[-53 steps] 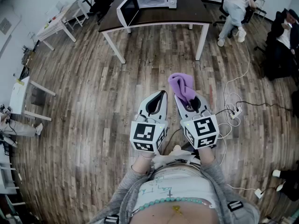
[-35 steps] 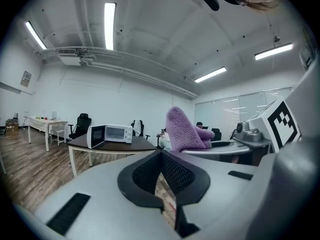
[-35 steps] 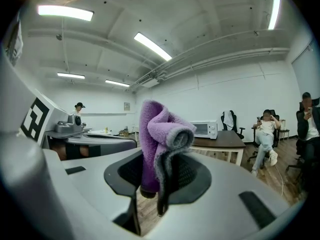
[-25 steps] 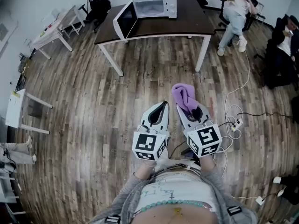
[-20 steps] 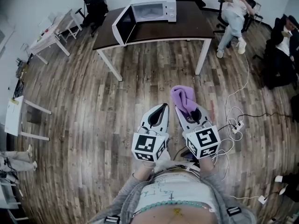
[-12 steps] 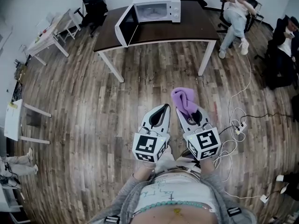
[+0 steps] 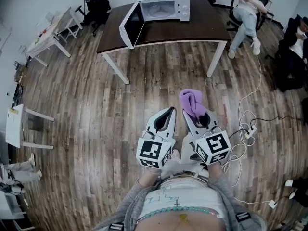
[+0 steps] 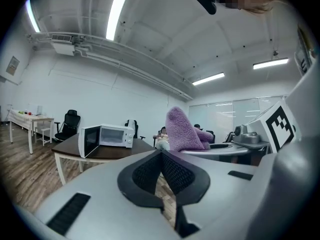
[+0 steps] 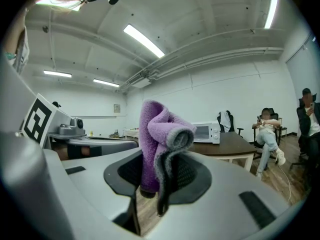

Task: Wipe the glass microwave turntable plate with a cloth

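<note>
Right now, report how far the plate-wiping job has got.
Done: the fluffy purple cloth is picked up, clamped in the right gripper. In hand: the person stands on the wooden plank floor, apart from the dark brown table where the white microwave sits with its door open; the left gripper is shut and empty. Left: reaching the microwave and all the wiping; the glass plate cannot be made out.

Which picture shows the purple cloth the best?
The right gripper view. The purple cloth fills the middle, pinched in the right hand-held gripper. The head view shows it small, from above. The left gripper view shows only its top, from the side.
</note>
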`<control>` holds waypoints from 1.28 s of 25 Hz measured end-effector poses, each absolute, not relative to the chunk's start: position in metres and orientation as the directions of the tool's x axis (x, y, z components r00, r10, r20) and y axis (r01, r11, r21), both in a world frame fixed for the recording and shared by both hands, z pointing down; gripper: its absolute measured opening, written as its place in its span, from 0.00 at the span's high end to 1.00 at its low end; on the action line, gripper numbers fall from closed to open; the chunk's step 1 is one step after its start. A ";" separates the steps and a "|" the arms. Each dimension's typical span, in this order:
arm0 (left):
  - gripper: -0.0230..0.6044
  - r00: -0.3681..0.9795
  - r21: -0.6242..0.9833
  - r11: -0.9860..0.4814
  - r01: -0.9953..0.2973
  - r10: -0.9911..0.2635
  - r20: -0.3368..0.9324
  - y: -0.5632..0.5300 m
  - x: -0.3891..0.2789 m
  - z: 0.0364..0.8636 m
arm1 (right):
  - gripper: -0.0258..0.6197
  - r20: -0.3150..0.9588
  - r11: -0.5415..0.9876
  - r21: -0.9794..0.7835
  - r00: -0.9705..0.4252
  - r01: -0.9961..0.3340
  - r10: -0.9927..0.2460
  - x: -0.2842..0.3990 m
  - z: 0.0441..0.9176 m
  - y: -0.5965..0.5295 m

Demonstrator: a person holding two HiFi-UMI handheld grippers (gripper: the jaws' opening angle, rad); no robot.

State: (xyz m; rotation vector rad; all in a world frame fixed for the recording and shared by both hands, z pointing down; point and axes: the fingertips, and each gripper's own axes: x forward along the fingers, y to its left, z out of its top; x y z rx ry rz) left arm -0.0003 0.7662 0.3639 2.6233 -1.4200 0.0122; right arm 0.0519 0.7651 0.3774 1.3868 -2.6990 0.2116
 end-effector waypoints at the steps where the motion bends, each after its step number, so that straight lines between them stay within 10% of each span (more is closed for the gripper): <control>1: 0.95 0.543 0.132 -0.531 -0.837 -0.836 0.081 0.761 -0.001 0.364 | 0.78 0.146 0.584 -0.080 -0.589 -0.808 -0.795 0.050 0.377 0.759; 32: 0.95 0.387 0.125 -0.374 -0.919 -0.915 0.112 0.521 0.055 0.357 | 0.78 0.149 0.762 -0.030 -0.757 -0.647 -0.636 0.098 0.364 0.516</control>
